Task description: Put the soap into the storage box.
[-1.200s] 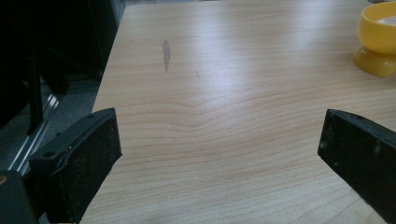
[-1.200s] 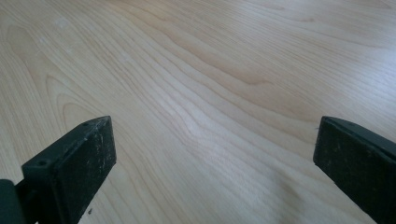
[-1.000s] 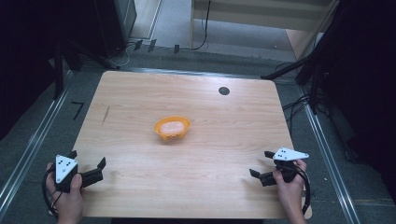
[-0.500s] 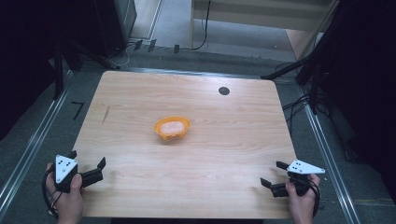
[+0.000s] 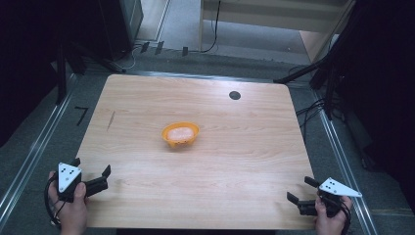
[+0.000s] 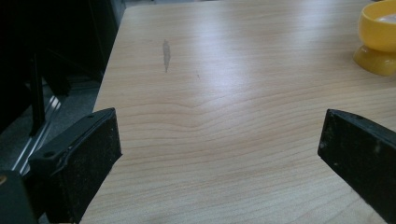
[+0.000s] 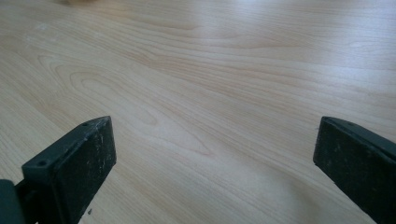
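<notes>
The orange bowl sat just left of the frame's centre in the high view, alone on the wooden surface, with something pale and pinkish lying inside it; what that was could not be told. In the left gripper view the same bowl showed at the upper right corner, standing upright on a flared foot, its rim cut by the frame edge.

Both grippers were well apart from it. The left gripper lay at the lower left of the high view, held in a hand at the near edge of the surface; its fingers were spread wide with only bare wood between them. The right gripper sat at the lower right corner, its fingers likewise released and empty.

The step in hand looked like a first reach toward the bowl. To do it well, the nearer left gripper would probably need to travel up and right across the surface, keep its fingers spread, and come in level at the bowl's wall so one finger passed inside the rim and one outside. Closing low on the narrow foot or nudging the rim first could tip the bowl or slide it. A dark mark on the wood lay left of that path.
</notes>
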A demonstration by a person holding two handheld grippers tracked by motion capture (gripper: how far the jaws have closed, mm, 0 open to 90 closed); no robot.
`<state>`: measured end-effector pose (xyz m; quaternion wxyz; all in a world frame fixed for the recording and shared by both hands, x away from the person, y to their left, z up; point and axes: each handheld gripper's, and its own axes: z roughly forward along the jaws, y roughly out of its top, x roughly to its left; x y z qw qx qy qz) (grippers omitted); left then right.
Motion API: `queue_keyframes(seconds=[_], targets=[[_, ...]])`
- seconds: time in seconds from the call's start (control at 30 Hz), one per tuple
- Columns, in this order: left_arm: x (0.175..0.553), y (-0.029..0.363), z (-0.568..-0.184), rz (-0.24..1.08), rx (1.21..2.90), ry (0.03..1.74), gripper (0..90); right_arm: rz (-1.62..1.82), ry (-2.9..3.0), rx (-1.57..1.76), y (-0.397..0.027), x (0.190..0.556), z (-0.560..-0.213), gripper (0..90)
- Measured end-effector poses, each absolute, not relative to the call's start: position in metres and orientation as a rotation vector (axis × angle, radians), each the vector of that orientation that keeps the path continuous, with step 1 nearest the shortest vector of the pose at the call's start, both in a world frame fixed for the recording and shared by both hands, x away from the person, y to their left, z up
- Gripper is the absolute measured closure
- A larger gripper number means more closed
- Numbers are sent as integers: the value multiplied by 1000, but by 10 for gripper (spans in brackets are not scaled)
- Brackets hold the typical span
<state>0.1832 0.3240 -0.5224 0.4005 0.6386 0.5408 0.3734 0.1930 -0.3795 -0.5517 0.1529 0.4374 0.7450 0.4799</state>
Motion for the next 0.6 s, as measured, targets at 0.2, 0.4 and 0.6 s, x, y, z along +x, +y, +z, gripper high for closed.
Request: queue_keyframes(seconds=[0.2, 0.4, 0.6], targets=[[183, 325, -522, 936, 1620, 1369, 0, 1367, 2108, 1257, -381, 193, -552, 0], [183, 326, -522, 929, 1619, 1367, 0, 1319, 2096, 1260, -378, 194, -552, 0], [185, 325, -522, 920, 1639, 1373, 0, 1294, 2094, 1249, -376, 193, -551, 0]])
